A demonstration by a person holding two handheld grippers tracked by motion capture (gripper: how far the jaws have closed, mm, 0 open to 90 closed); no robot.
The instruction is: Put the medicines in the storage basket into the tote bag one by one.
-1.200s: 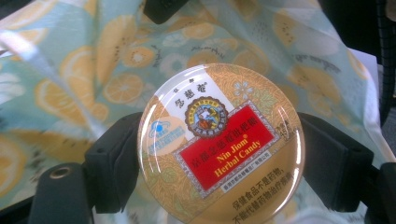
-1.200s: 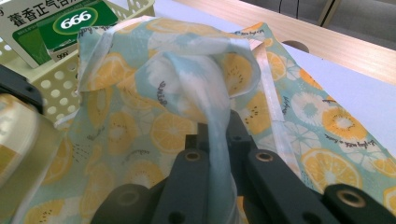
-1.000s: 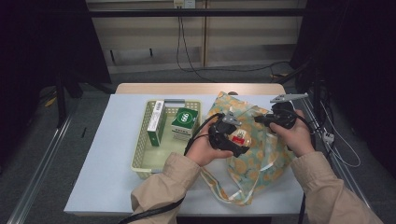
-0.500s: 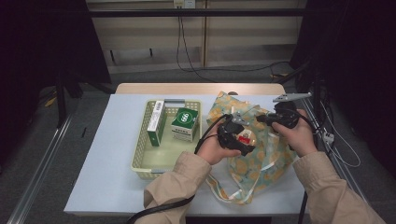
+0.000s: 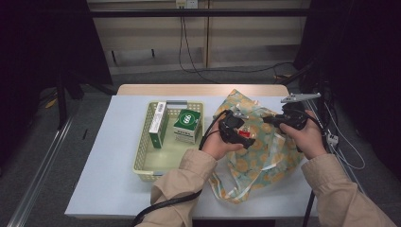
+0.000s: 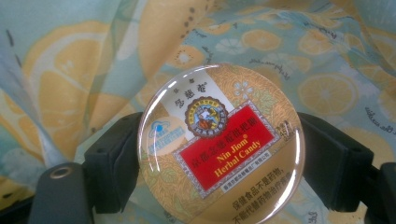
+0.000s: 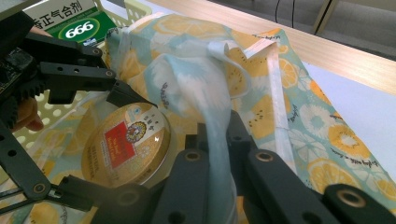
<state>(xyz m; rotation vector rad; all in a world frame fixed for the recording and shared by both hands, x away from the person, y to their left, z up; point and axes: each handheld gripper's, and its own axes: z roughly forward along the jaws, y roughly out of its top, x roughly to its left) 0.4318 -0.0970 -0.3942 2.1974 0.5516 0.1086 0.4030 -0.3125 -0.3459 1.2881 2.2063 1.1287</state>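
Sitting clamped across its width between the 2 black jaws of the left gripper (image 6: 219,163): a round gold candy tin (image 6: 219,144) with a red label, lid facing the camera, jaws standing wide and pressing on its 2 opposite edges. Hanging low at the mouth of the lemon-print cloth bag (image 5: 265,142), with the bag's yellow-and-teal fabric close behind the tin in the left gripper view. Showing again in the right gripper view, the same tin (image 7: 126,144), tilted, gripped at its rim, just beside the folded bag edge. Pinching that edge: the right gripper (image 7: 219,140), jaws clenched tight on a bunched fold and white strap of the fabric, holding it raised. Compared with the earlier high-view frames, resting farther right and lower, deeper over the bag, the left gripper (image 5: 236,130); keeping its place at the bag's right side, the right gripper (image 5: 283,120), grip unchanged. Lying on the white table (image 5: 108,179), the bag spreading across the right half, straps trailing toward the near edge. Standing left of the bag and just beside it, a pale yellow-green perforated basket (image 5: 146,165), holding 2 boxes: a tall green-and-white box (image 5: 158,125) leaning along the left wall and a squat green box (image 5: 188,124) marked 666 at the far right corner.
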